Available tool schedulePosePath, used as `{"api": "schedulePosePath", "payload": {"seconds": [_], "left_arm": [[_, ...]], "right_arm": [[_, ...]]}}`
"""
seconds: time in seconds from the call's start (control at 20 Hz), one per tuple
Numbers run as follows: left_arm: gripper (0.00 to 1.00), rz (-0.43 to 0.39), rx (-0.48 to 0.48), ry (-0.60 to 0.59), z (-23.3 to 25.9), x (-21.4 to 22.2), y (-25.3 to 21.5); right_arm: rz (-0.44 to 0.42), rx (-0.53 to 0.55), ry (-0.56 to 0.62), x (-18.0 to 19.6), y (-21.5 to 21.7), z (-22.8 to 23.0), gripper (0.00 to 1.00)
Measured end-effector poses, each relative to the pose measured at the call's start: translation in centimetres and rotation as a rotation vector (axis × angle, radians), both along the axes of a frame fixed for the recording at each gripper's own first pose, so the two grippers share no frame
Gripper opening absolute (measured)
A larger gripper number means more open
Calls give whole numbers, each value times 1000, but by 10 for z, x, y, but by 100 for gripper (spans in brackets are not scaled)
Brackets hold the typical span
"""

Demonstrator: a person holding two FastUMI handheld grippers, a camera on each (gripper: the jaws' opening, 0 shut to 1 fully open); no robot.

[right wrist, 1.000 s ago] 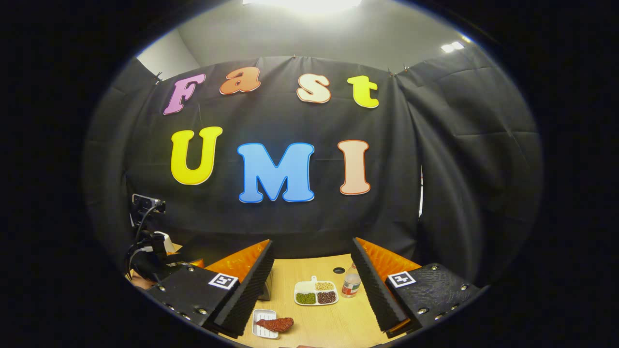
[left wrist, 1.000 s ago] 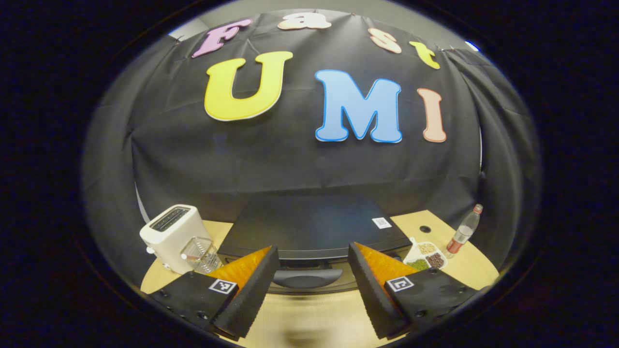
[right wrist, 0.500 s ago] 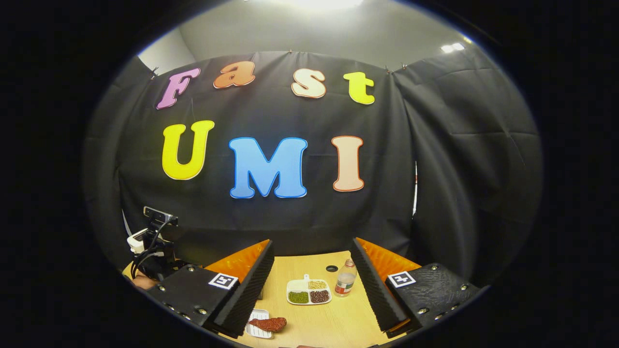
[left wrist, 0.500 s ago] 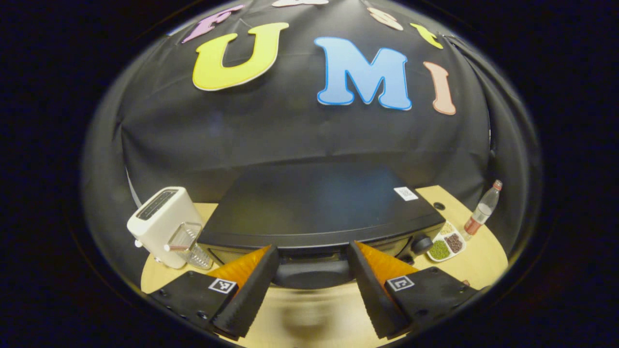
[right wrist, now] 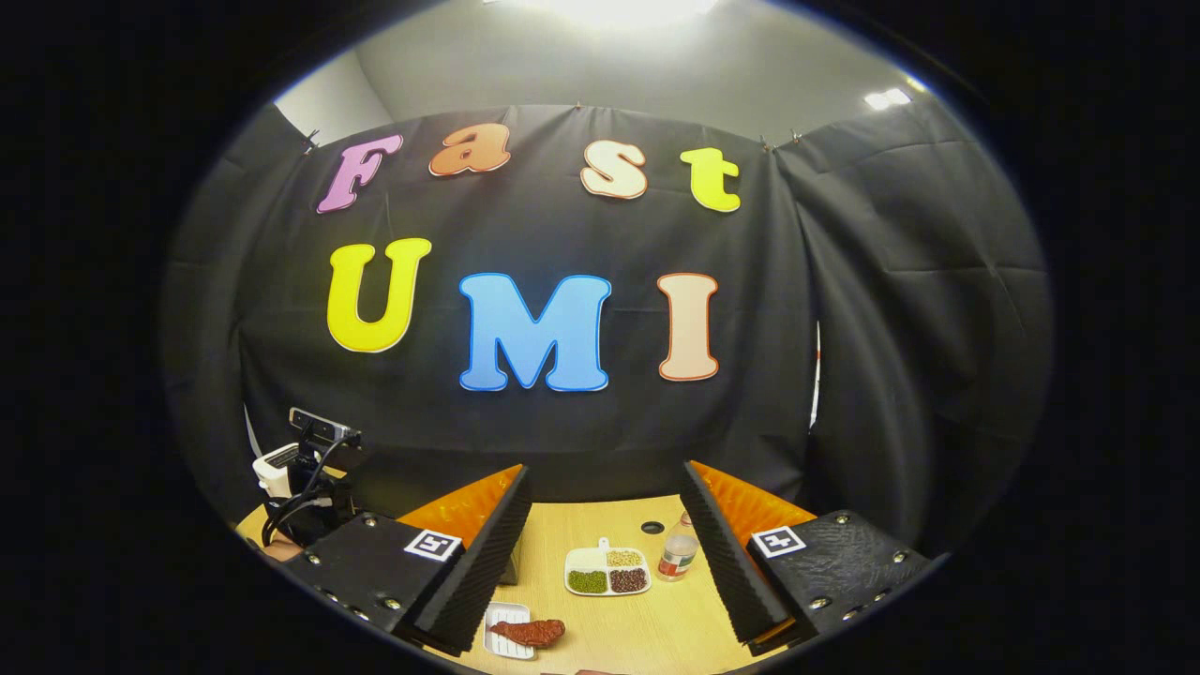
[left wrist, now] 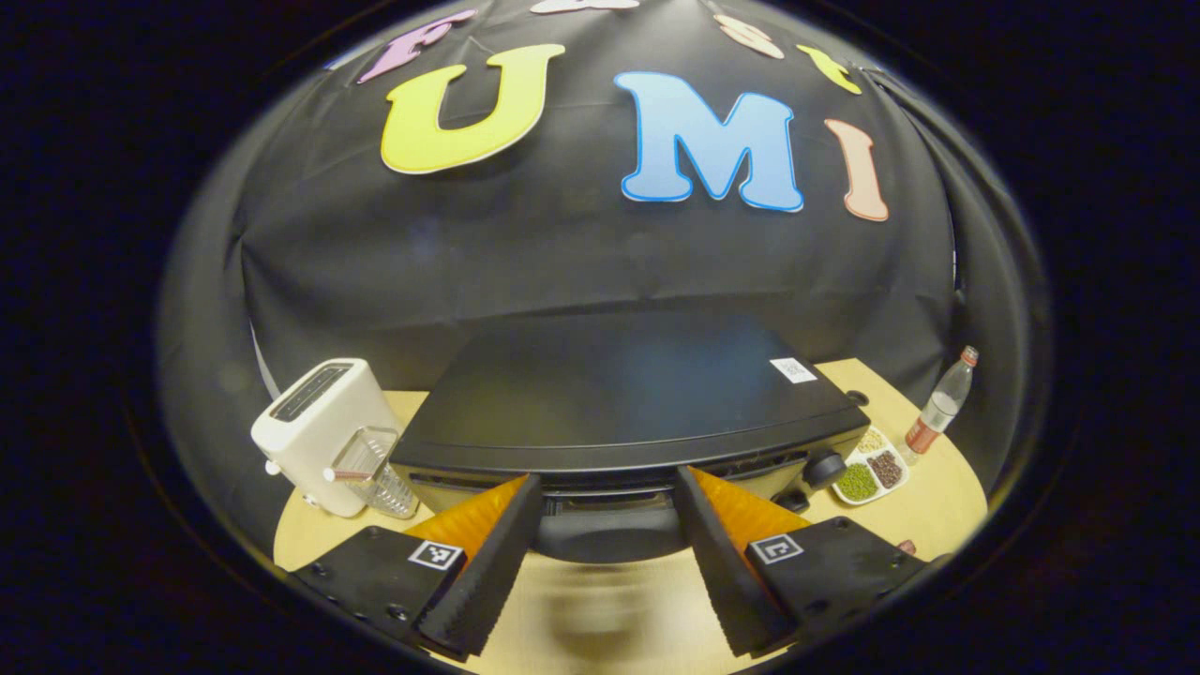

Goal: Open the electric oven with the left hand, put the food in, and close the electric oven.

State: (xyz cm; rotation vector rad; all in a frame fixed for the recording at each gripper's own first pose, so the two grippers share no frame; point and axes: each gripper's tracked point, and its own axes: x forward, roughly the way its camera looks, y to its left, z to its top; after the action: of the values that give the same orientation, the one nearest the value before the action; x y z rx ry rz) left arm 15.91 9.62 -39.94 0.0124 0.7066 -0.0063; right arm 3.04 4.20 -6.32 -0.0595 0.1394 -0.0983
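In the left gripper view a black electric oven (left wrist: pixel 619 394) stands on the wooden table, its door closed. Its dark handle (left wrist: pixel 607 534) lies right between the fingers of my left gripper (left wrist: pixel 600 572), which is open around it without pressing. In the right gripper view a reddish-brown piece of food (right wrist: pixel 530 631) lies on a small white dish (right wrist: pixel 507 630) on the table. My right gripper (right wrist: pixel 600 572) hangs open above and behind it, nothing between its fingers. The other gripper's body with cables (right wrist: pixel 305 469) shows at the left of that view.
A white toaster (left wrist: pixel 323 431) and a clear glass cup (left wrist: pixel 375 469) stand left of the oven. A white divided tray of beans (left wrist: pixel 867 469) (right wrist: pixel 607 572) and a plastic bottle (left wrist: pixel 940 410) (right wrist: pixel 677 548) sit to its right. A grommet hole (right wrist: pixel 655 527) is in the tabletop.
My left gripper has moved down and closer to the oven, so the handle now sits between its fingers. The right gripper has shifted only slightly.
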Motion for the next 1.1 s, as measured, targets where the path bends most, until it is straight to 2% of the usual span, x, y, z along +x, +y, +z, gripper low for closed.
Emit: {"api": "schedulePosePath", "payload": {"seconds": [0.05,0.1,0.2,0.5,0.55,0.6,0.7,0.75,0.8,1.1], "left_arm": [[95,3,-4,2,1,-6,-1],[100,1,-1,3,1,-12,-1],[96,-2,3,-1,0,-22,-2],[95,-5,-1,13,-7,-52,-4],[91,-5,-4,18,-9,-56,-5],[95,-6,-8,24,-11,-61,-5],[95,-7,-12,28,-14,-69,-6],[100,-9,-10,29,-16,-72,-6],[96,-12,-7,29,-17,-76,-7],[95,-35,10,39,-29,-97,-8]], "right_arm": [[2,1,-2,0,0,1,97],[7,2,-4,-1,0,0,97],[14,4,-1,-3,0,0,97],[31,18,-42,-5,-6,14,97],[44,22,-54,-6,-5,18,97],[50,21,-61,-5,-4,19,97],[48,13,-58,-7,-7,18,97],[50,14,-56,-8,-6,18,97],[49,15,-55,-10,-6,19,97],[18,7,-34,-17,-9,12,97]]}}
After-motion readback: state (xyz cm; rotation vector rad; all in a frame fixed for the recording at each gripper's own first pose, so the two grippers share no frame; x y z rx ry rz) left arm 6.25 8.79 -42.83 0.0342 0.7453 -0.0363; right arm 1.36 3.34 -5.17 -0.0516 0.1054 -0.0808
